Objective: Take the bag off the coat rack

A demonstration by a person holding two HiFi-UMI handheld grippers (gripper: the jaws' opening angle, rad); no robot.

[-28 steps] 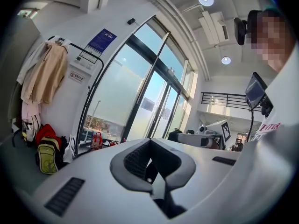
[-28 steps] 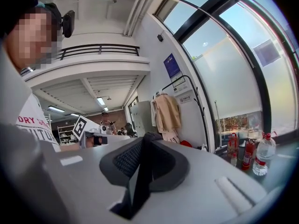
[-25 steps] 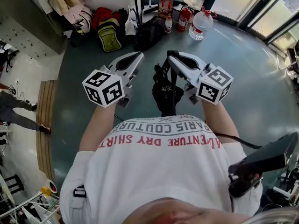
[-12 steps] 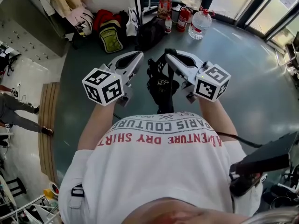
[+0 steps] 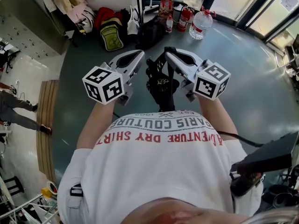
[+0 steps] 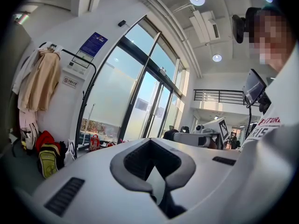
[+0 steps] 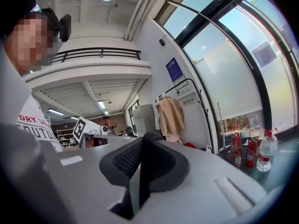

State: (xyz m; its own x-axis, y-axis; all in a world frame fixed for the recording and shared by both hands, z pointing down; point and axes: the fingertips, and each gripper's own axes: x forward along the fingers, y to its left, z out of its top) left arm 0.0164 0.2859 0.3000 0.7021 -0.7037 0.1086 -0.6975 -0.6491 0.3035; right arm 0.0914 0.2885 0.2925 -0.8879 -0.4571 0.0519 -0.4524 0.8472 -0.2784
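left gripper (image 5: 138,56): near left, just beside the bag, not touching it; fingers (image 6: 133,178) a narrow slit apart, nothing between them.
right gripper (image 5: 169,56): near right; fingers (image 7: 166,171) closed on the strap (image 7: 144,169).
bag (image 5: 161,85): black, hanging by that strap between the two grippers, above the floor (image 5: 252,78), well apart from the rack.
coat rack (image 7: 187,80): far, at the wall, with a beige coat (image 7: 170,115) on it; backpack (image 5: 111,36) and water bottle (image 5: 200,23) on the floor near it.
step in hand: judged to be carrying the freed bag away.
handling: hold the right grip firm, since one thin strap bears all the weight; move slowly so the bag does not swing; the left gripper could steady the bag's body from beside.
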